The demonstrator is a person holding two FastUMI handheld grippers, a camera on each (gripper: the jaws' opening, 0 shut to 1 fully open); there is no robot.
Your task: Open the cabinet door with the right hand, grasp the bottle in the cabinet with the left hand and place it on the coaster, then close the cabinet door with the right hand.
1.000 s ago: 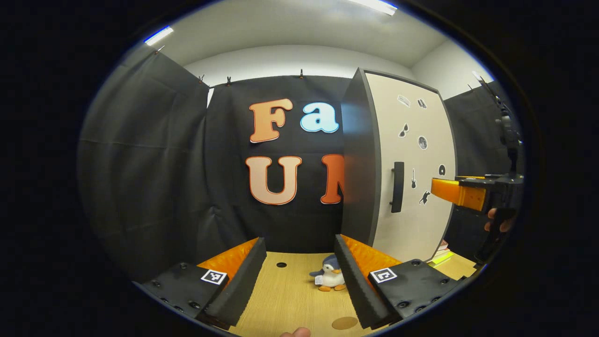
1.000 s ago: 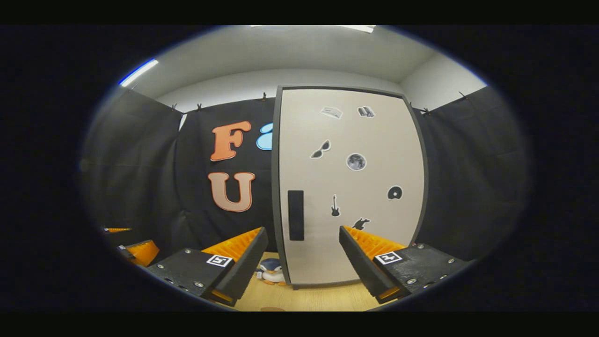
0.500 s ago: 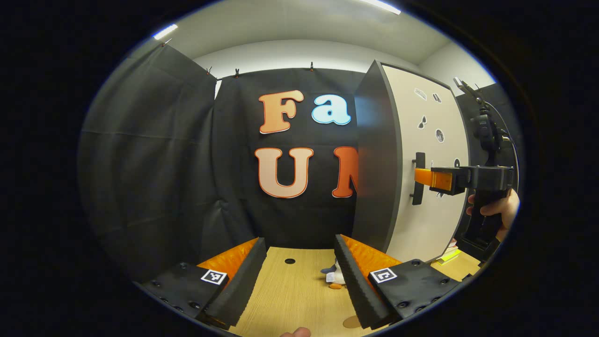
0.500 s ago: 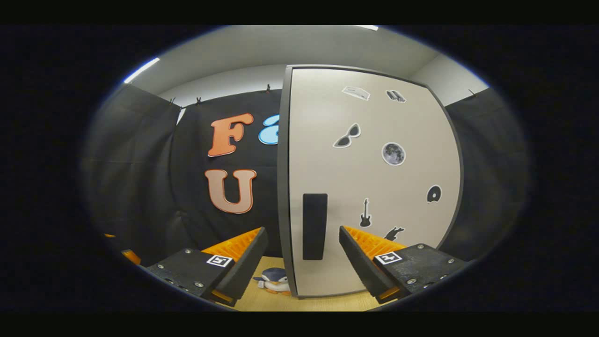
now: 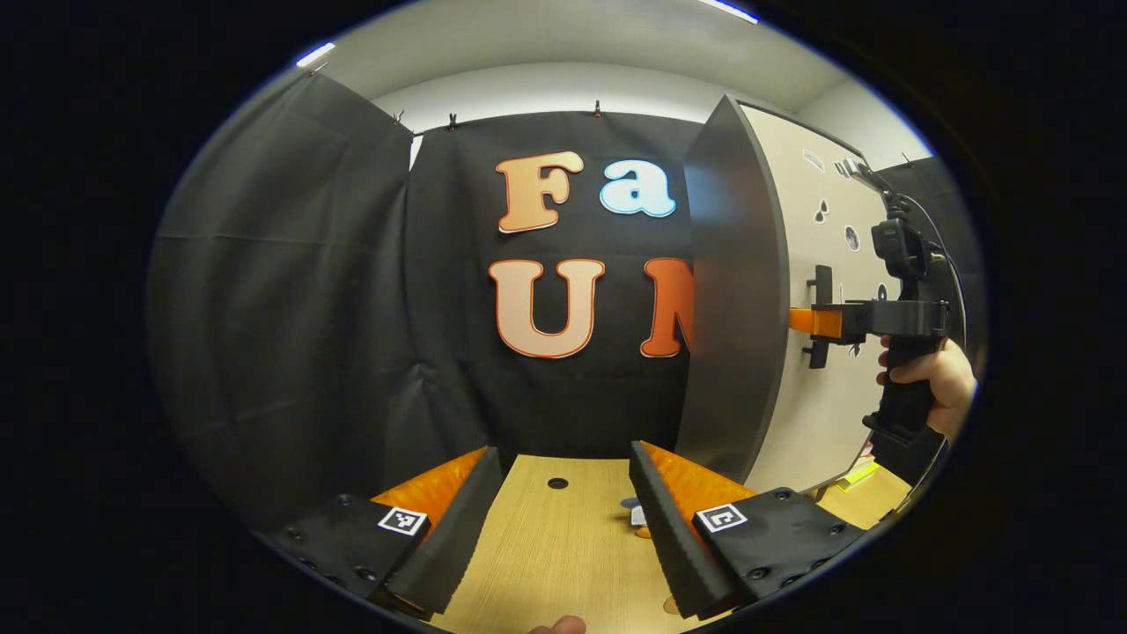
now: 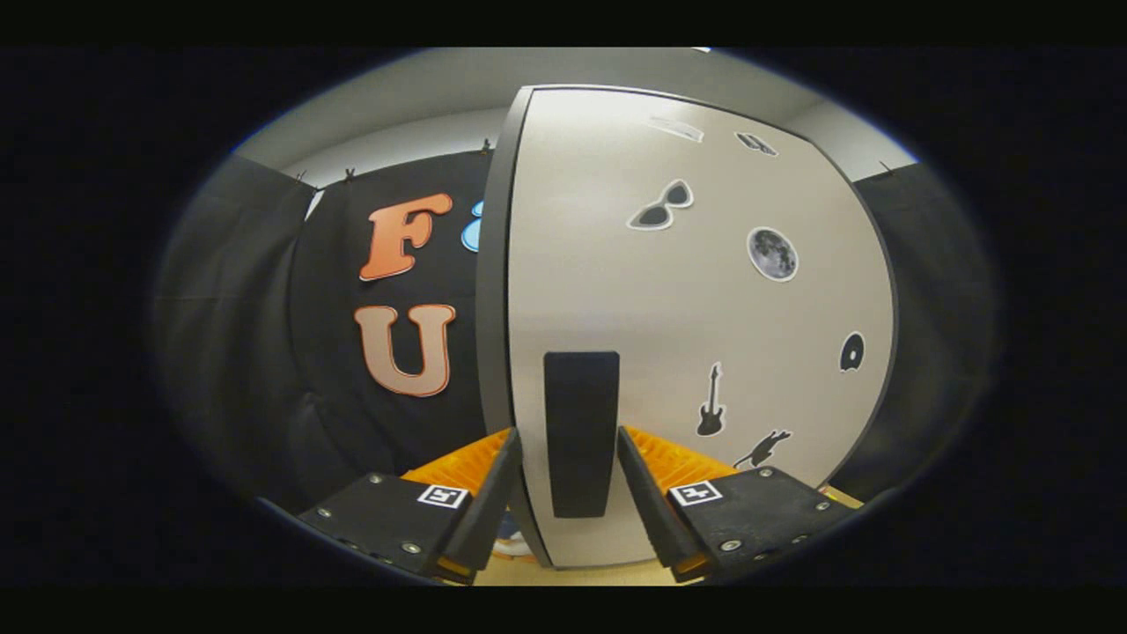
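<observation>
- Two tongs are at work, and over the last second the change is mostly on the right; start with the left tongs (image 5: 563,519), which hang low over the bench (image 5: 550,546), fingers well apart and empty, as they were a second ago.
- Just right of them on the bench, a small toy (image 5: 636,515) has slid mostly behind the finger as the view swung; a round brown edge at the bottom rim, likely the coaster (image 5: 671,605), is barely visible.
- Further right, the cabinet (image 5: 735,291) looms larger, its door (image 6: 696,326) closed, so the bottle cannot be seen and is presumably inside.
- On the door's left edge, the handle (image 6: 580,431) has gone from far ahead of the right tongs (image 6: 563,502) to sitting between their fingers, which stand on either side of it.
- Those fingers have narrowed since half a second ago, yet a sliver of gap shows on each side, so they are apart, not clamped.
- From the left gripper view, the right tongs (image 5: 806,320) reach level to the handle (image 5: 821,315), held by a hand (image 5: 933,383).
- My reading: the approach is done; the squeeze and pull come next, and the door's swing toward the left tongs needs room.
</observation>
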